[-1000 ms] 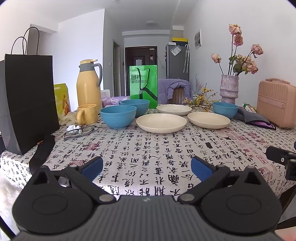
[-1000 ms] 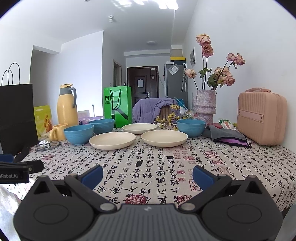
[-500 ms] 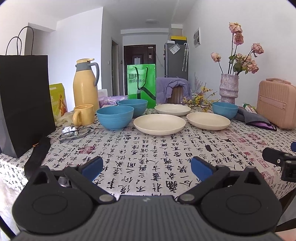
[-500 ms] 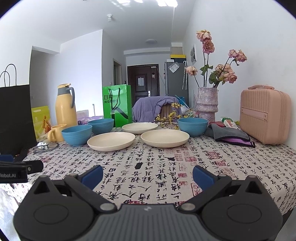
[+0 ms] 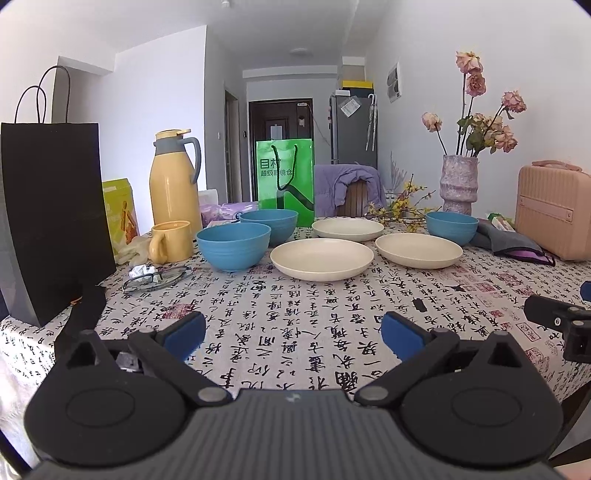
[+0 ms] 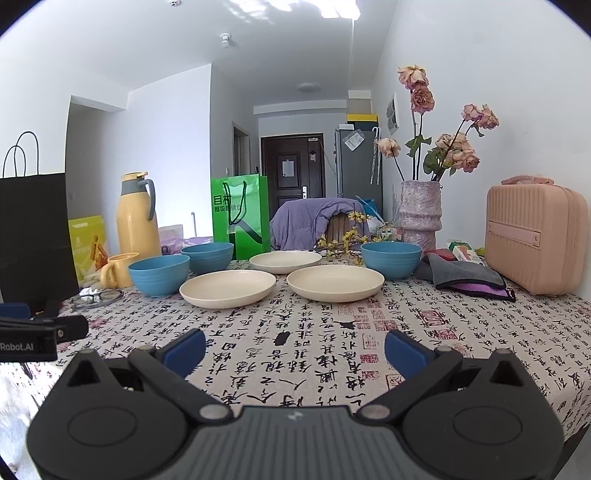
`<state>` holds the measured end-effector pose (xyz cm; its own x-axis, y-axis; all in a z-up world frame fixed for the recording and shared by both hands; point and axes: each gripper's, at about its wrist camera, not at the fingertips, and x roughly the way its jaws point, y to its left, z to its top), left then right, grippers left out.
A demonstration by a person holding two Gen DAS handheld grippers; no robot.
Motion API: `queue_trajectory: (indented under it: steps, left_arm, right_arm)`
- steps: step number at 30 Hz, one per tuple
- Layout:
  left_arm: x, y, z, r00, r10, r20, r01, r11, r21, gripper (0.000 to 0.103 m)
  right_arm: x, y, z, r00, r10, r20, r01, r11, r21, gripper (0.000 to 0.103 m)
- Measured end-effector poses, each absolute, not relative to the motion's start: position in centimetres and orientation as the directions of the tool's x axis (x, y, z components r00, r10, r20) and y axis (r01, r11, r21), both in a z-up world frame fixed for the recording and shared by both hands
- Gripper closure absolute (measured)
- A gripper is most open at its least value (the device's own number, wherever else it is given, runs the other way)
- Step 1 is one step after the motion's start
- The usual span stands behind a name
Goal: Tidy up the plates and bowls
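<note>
L gripper (image 5: 291, 334) nearer plates, R gripper (image 6: 294, 349) tilted slightly down, dishes unmoved

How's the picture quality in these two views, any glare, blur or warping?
Left wrist view: sharp and evenly lit, fisheye bending the black paper bag and dark corners. Right wrist view: equally sharp, a blown-out bright patch on the ceiling, the pink case bulging at the edge. Dishes cast only soft shadows on the tablecloth.
</note>
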<state>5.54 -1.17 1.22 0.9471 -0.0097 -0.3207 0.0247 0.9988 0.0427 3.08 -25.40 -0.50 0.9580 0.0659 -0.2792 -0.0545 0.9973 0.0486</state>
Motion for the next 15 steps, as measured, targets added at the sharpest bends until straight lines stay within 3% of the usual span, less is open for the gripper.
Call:
queue_trajectory:
  steps: [15]
  left_arm:
    - [3.0,-1.1,1.4,0.958,-0.007,-0.285,0.019,0.999,0.040,0.000]
  right_arm:
    - [0.7,-25.3,-0.1,0.967,0.061,-0.248,-0.052,0.998,0.042,0.000]
